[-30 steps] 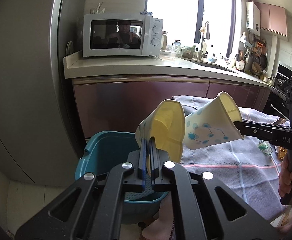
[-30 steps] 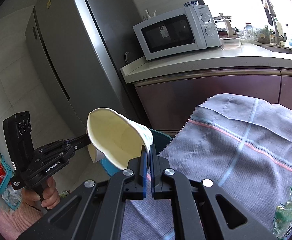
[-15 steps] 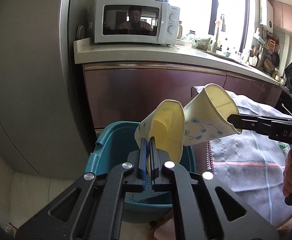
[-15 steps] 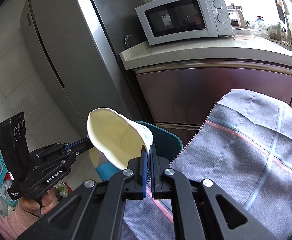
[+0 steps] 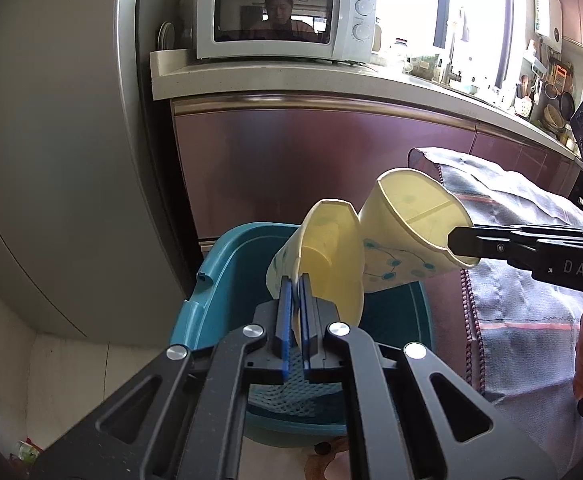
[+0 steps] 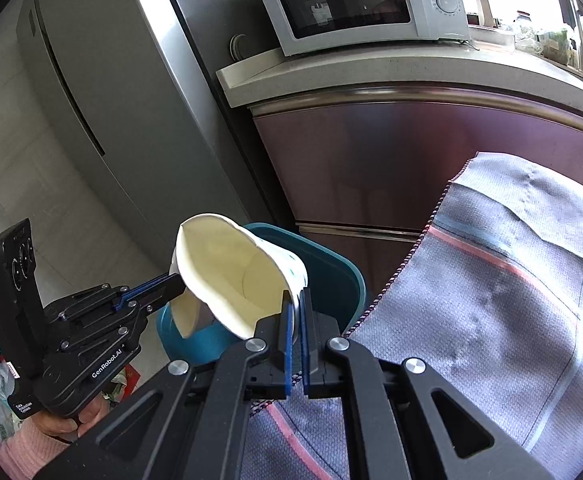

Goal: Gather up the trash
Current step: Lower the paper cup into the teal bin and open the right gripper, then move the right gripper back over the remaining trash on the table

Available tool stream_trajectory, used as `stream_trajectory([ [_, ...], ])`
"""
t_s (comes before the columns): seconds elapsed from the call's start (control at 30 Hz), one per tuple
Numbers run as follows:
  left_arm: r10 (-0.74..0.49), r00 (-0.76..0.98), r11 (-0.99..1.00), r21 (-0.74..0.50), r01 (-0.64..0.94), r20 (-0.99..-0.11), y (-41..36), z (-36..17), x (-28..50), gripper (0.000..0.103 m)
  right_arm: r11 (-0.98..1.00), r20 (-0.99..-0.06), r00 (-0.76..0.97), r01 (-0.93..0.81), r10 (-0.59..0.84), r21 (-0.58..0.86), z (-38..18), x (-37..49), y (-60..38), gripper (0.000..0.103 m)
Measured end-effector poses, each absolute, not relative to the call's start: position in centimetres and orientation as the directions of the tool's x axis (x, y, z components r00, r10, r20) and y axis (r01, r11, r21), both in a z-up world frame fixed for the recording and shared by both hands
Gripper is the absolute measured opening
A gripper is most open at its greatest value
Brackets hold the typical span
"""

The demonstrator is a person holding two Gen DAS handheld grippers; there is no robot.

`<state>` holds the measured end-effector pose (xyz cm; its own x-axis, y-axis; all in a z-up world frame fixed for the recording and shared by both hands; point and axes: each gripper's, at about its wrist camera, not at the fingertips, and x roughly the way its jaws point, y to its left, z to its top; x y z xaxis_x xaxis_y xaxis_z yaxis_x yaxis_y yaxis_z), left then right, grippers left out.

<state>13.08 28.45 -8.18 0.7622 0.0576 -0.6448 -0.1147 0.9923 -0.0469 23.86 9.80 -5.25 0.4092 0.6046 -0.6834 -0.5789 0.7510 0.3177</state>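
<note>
Both claws have sunk toward the teal bin (image 5: 227,280): left claw (image 5: 296,280) pinches one paper cup (image 5: 323,256), right claw (image 6: 296,300), at 3 o'clock, pinches another paper cup (image 6: 231,276), rims tilted for dropping.

Home kitchen I am working in, microwave (image 5: 283,12) on stone countertop (image 5: 291,82), steel refrigerator (image 6: 103,92), maroon cabinets (image 5: 311,160), hanging utensils.

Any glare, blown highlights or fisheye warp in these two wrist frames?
Left wrist view: window blown out white; microwave door mirrors the room; fridge edge and counter bow. Right wrist view: top-right corner overexposed, fridge strongly curved, dark corners; paper cup sharp.
</note>
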Motion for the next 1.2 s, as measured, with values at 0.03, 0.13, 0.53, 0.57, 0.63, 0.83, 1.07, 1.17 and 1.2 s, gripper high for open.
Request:
stream_trajectory([
  [0.03, 0.059, 0.757, 0.992, -0.046, -0.117, -0.650, 28.5, -8.4, 13.3, 0.005, 0.753, -0.688, 0.407, -0.577, 0.600, 0.315, -5.4, 24.0, 10.0, 0.006],
  [0.13, 0.066, 0.747, 0.992, -0.038, -0.121, -0.661, 28.6, -9.1, 14.3, 0.005, 0.755, -0.698, 0.402, -0.580, 0.592, 0.306, -5.6, 24.2, 10.7, 0.010],
  [0.53, 0.058, 0.744, 0.991, -0.052, -0.124, -0.666, 27.8, -9.6, 14.9, 0.006, 0.751, -0.672, 0.416, -0.572, 0.613, 0.330, -5.2, 23.3, 9.1, 0.025],
  [0.57, 0.051, 0.748, 0.991, -0.058, -0.120, -0.661, 27.8, -9.4, 14.7, 0.006, 0.749, -0.667, 0.418, -0.574, 0.616, 0.332, -5.1, 23.2, 8.8, 0.025],
  [0.63, 0.036, 0.760, 0.992, -0.067, -0.104, -0.649, 27.4, -8.8, 14.2, 0.008, 0.745, -0.654, 0.426, -0.577, 0.625, 0.336, -4.7, 22.6, 8.1, 0.025],
  [0.83, -0.048, 0.818, 0.996, -0.092, -0.006, -0.573, 25.3, -5.5, 11.8, 0.019, 0.739, -0.606, 0.474, -0.598, 0.639, 0.312, -3.0, 19.8, 4.7, 0.029],
  [1.07, -0.214, 0.844, 0.977, -0.124, 0.176, -0.492, 20.3, -2.3, 9.7, 0.036, 0.766, -0.543, 0.560, -0.574, 0.626, 0.291, -1.2, 15.7, -1.2, 0.038],
  [1.17, -0.290, 0.829, 0.957, -0.124, 0.263, -0.478, 17.2, -1.6, 9.4, 0.036, 0.797, -0.528, 0.606, -0.531, 0.595, 0.287, -0.9, 14.1, -4.4, 0.041],
  [1.2, -0.312, 0.821, 0.949, -0.123, 0.289, -0.477, 15.9, -1.5, 9.3, 0.037, 0.810, -0.526, 0.623, -0.514, 0.579, 0.283, -0.8, 13.5, -5.5, 0.041],
])
